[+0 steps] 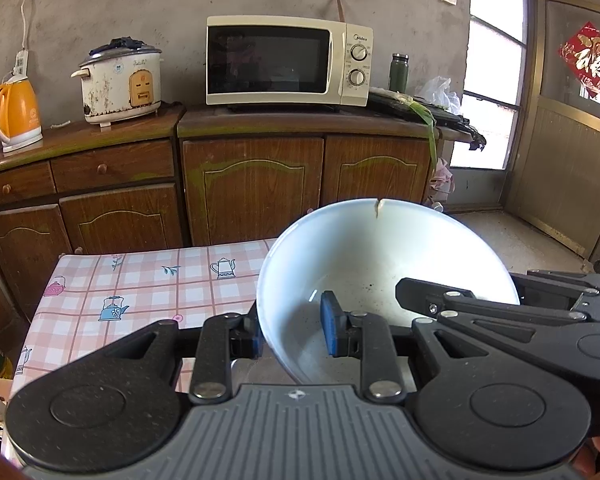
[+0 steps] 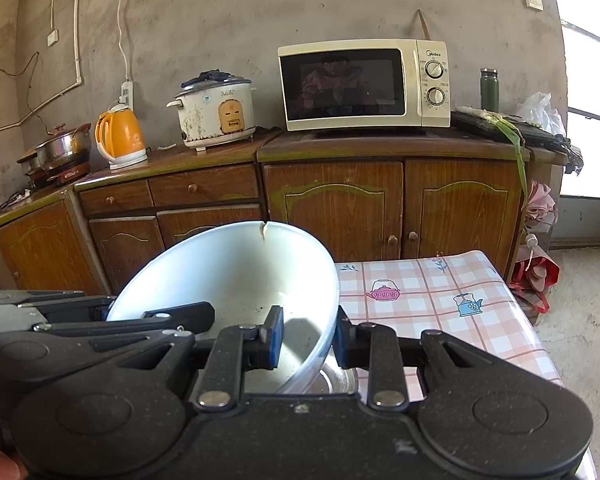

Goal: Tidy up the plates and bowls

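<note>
A large white bowl (image 1: 380, 256) with a chipped far rim is held up between both grippers above the table. My left gripper (image 1: 296, 330) is shut on its left rim, one blue pad inside and one outside. My right gripper (image 2: 308, 338) is shut on the bowl's (image 2: 236, 272) right rim in the same way. The right gripper's arm (image 1: 520, 312) shows at the right of the left wrist view, and the left gripper's arm (image 2: 80, 320) at the left of the right wrist view. A metal bowl (image 2: 336, 380) sits just below the white bowl.
A table with a pink checked teapot cloth (image 1: 140, 288) (image 2: 440, 300) lies below. Behind stands a wooden cabinet (image 1: 252, 184) bearing a microwave (image 1: 288, 60), a rice cooker (image 1: 120, 80), an orange kettle (image 1: 16, 112) and a green flask (image 1: 398, 73). A door is at far right.
</note>
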Available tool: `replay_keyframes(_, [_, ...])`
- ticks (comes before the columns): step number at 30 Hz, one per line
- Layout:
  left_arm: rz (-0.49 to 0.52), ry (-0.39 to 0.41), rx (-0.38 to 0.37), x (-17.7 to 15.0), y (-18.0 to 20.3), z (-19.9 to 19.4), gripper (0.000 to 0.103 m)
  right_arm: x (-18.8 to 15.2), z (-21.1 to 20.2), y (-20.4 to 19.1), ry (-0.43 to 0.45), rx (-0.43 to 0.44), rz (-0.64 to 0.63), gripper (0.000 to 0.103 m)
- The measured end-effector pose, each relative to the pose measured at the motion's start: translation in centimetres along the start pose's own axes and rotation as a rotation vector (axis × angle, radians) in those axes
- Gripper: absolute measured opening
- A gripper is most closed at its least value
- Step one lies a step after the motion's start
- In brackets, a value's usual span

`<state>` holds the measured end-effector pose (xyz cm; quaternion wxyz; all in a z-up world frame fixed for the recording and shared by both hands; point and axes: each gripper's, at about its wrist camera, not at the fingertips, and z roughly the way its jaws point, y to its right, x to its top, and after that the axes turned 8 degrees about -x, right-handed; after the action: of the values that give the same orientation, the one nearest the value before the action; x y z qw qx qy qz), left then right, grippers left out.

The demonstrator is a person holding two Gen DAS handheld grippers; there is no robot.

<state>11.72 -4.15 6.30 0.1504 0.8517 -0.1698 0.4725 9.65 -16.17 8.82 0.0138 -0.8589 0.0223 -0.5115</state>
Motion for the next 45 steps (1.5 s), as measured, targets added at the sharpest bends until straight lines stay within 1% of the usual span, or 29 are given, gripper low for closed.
replay_keyframes(9, [0.000,-0.007,0.004,-0.7,0.0,0.1,0.026,-1.1,0.0,-0.1,-0.010,0.004,0.004,0.034])
replay_keyframes(45, [-0.005,-0.008,0.017,-1.8,0.0,0.0,0.026,-2.2,0.1,-0.4,-0.020,0.011,0.009,0.034])
